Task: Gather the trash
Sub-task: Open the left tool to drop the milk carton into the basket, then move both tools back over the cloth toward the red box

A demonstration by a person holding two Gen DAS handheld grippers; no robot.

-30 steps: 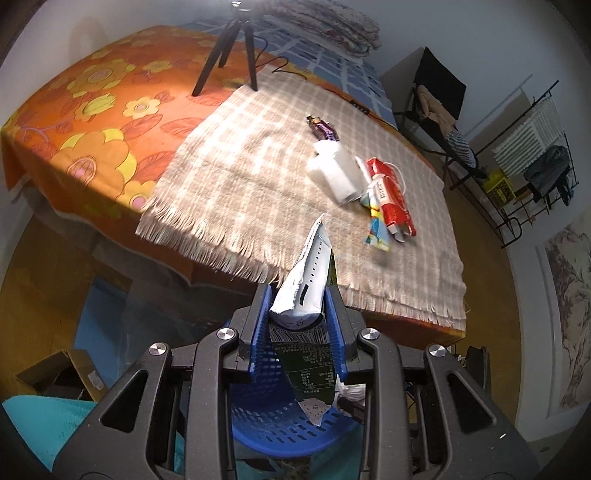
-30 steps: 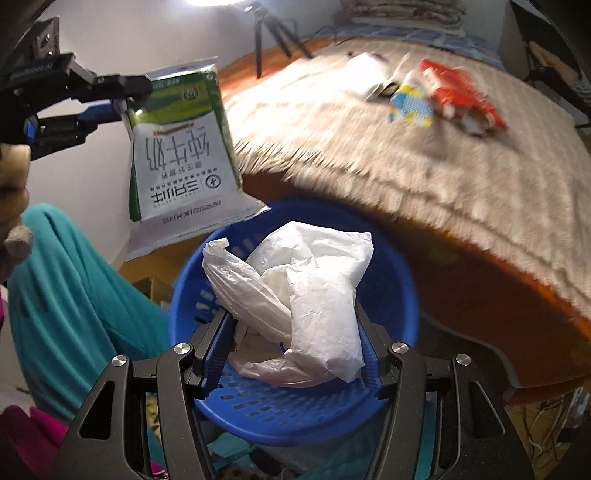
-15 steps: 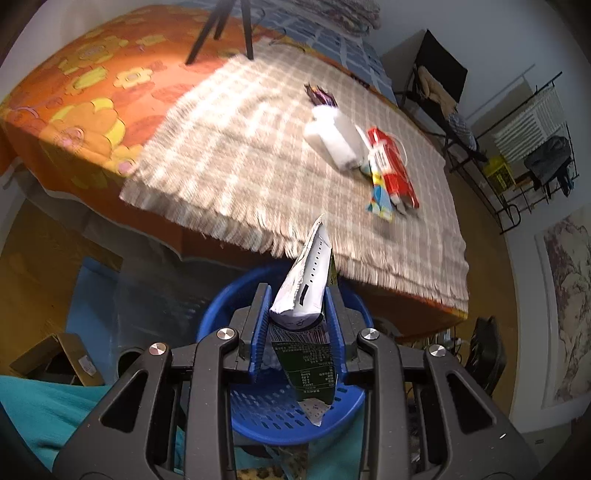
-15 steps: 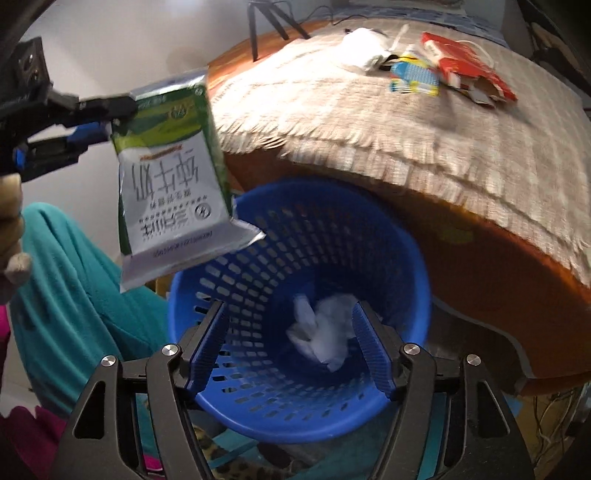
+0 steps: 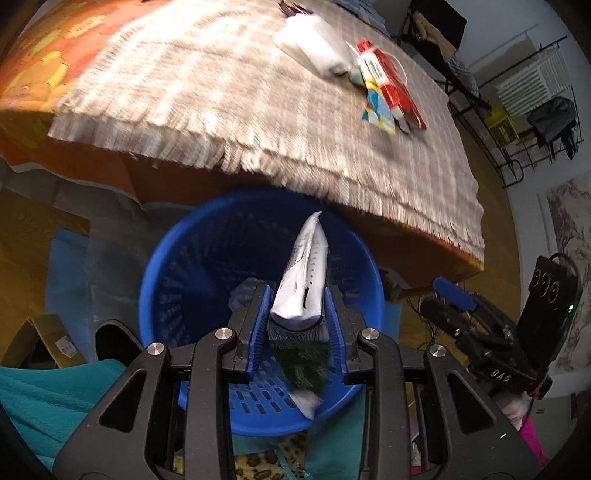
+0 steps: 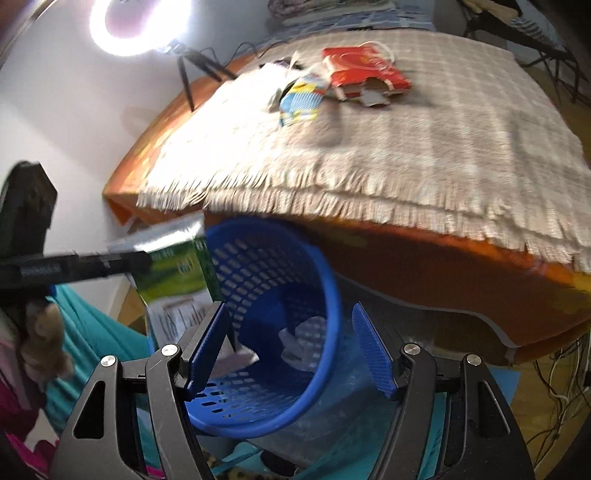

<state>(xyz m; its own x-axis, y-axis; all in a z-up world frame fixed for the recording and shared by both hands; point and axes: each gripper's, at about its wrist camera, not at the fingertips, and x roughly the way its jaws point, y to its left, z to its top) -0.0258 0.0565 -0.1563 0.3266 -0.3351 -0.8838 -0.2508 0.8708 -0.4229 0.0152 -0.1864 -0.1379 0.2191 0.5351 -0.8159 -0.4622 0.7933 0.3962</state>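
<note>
My left gripper (image 5: 295, 314) is shut on a green and white milk carton (image 5: 304, 284) and holds it over the blue basket (image 5: 162, 280). In the right wrist view the carton (image 6: 173, 269) hangs at the basket's (image 6: 321, 295) left rim. My right gripper (image 6: 290, 350) is open and empty just above the basket's near side; white crumpled plastic (image 6: 303, 343) lies at the basket's bottom. On the checked cloth (image 5: 207, 74) lie a white bag (image 5: 314, 44), a red box (image 5: 388, 81) and a blue-yellow wrapper (image 5: 376, 110).
The cloth covers a bed with an orange flowered sheet (image 5: 33, 66), its fringe hanging just over the basket. A ring light on a tripod (image 6: 136, 22) stands at the bed's far side. A cardboard box (image 5: 40, 343) sits on the floor, left. Racks and a chair (image 5: 436, 29) stand beyond.
My left gripper has carried the carton down over the basket. My right gripper, open after dropping the white plastic into the basket, has pulled back and to the right.
</note>
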